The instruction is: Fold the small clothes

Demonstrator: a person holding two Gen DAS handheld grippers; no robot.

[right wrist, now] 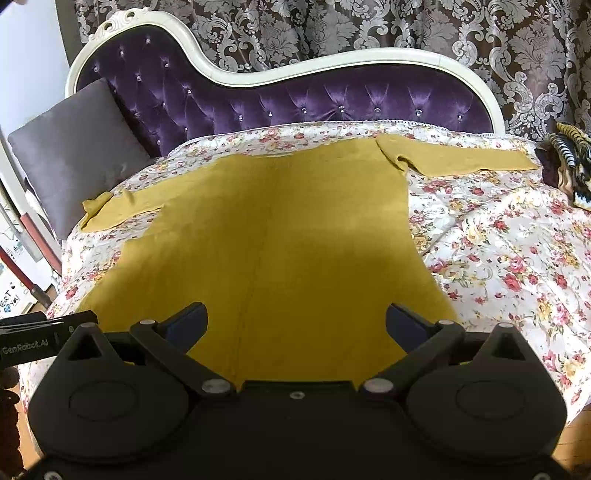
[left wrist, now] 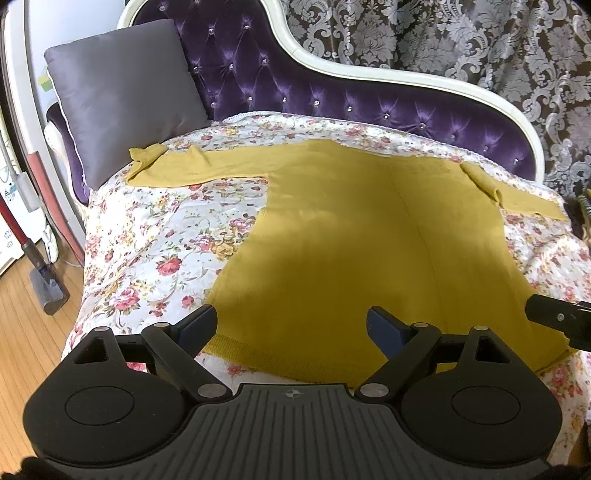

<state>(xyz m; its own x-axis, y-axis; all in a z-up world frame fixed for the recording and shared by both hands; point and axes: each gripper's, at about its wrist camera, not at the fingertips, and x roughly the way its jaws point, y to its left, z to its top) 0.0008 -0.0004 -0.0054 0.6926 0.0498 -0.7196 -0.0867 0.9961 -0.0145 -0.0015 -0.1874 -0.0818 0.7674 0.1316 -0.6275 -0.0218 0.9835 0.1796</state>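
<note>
A mustard-yellow long-sleeved sweater [left wrist: 351, 229] lies flat on a floral bedspread [left wrist: 155, 236], hem toward me, sleeves spread left and right. It also shows in the right wrist view [right wrist: 266, 236]. My left gripper [left wrist: 293, 325] is open and empty, hovering over the hem's left part. My right gripper [right wrist: 295, 325] is open and empty over the hem's right part. The right gripper's edge shows in the left wrist view [left wrist: 557, 319]; the left gripper's edge shows in the right wrist view [right wrist: 44, 332].
A grey cushion [left wrist: 122, 99] leans at the chaise's left end against the purple tufted backrest [left wrist: 332, 88]. A patterned curtain [right wrist: 332, 33] hangs behind. A striped object [right wrist: 572, 166] lies at the bed's right edge. A vacuum [left wrist: 40, 266] stands on the wood floor, left.
</note>
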